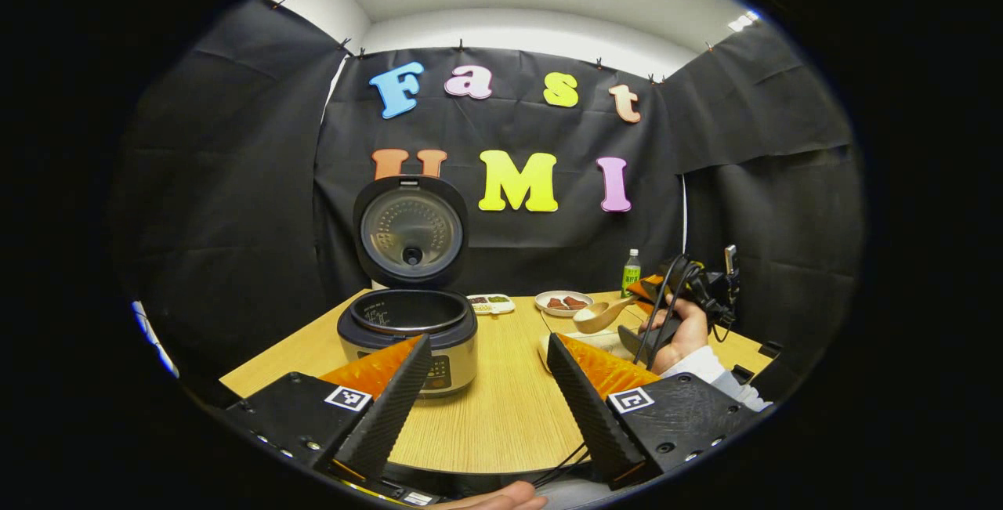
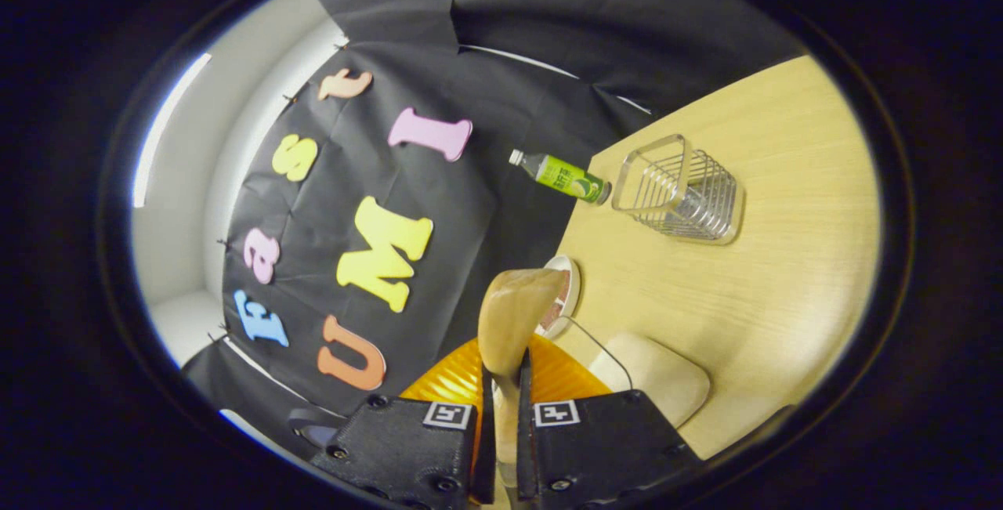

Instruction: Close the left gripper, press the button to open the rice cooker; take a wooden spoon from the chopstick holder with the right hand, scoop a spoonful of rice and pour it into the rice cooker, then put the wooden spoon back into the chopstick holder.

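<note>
Black-draped booth, wooden surface (image 1: 509,408). Rice cooker (image 1: 407,334) near the left edge, lid (image 1: 410,232) already up, so button step judged done. Left gripper (image 1: 487,385) spread wide, holding nothing. Right gripper (image 2: 501,408) clamped on the wooden spoon (image 2: 513,322), taken out of the wire chopstick holder (image 2: 678,189), now without a spoon. Left to do, judging by the task: pour into the cooker, return the spoon. Whether rice sits in the spoon's bowl: cannot tell. Left gripper view gives cooker and pot; right gripper view gives holder, green bottle (image 2: 560,175), pale rice dish (image 2: 658,385) just beside the gripper.
</note>
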{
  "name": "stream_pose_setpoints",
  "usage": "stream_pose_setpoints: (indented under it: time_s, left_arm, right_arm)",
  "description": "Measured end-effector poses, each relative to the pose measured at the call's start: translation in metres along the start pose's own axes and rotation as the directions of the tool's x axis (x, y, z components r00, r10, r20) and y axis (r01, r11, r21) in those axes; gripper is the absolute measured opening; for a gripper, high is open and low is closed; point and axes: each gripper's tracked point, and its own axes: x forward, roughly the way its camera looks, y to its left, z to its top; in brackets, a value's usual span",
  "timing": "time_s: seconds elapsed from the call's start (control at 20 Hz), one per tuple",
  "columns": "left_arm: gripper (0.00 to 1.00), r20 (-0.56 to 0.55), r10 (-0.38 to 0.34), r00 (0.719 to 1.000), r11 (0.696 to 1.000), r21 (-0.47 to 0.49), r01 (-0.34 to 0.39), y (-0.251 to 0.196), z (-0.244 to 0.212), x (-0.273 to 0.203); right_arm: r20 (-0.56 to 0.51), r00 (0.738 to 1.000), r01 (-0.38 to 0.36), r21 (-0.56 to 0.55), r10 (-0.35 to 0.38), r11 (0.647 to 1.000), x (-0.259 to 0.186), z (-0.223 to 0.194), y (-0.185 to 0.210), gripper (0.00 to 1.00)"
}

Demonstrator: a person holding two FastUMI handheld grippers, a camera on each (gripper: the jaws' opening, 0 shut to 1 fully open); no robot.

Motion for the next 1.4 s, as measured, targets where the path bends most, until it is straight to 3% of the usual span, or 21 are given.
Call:
stream_pose_setpoints:
  time_s: [0.3, 0.7, 1.1, 1.25, 1.4]
  left_arm:
    - [0.95, -0.013, 0.006, 1.0, 1.0, 0.004, -0.006, 0.005, -0.003, -0.002]
    - [0.94, -0.034, 0.075, 0.997, 0.997, 0.027, -0.074, 0.045, -0.009, -0.014]
    - [0.94, -0.022, 0.127, 0.992, 0.992, 0.002, -0.127, 0.081, -0.006, -0.026]
    - [0.95, -0.032, 0.151, 0.988, 0.988, -0.024, -0.152, 0.095, -0.009, -0.031]
    - [0.95, -0.043, 0.191, 0.981, 0.981, -0.029, -0.192, 0.112, -0.014, -0.033]
  right_arm:
    - [-0.063, 0.993, -0.08, 0.265, 0.1, 0.961, -0.021, -0.001, 0.036, 0.16]
    - [-0.102, 0.98, -0.133, 0.288, 0.168, 0.948, -0.035, -0.041, 0.1, 0.16]
    - [-0.212, 0.951, -0.179, 0.225, 0.227, 0.958, -0.034, -0.132, 0.168, 0.15]
    - [-0.217, 0.949, -0.209, 0.104, 0.228, 0.972, -0.021, -0.154, 0.193, 0.15]
    - [-0.215, 0.949, -0.256, -0.087, 0.233, 0.963, -0.011, -0.178, 0.217, 0.15]
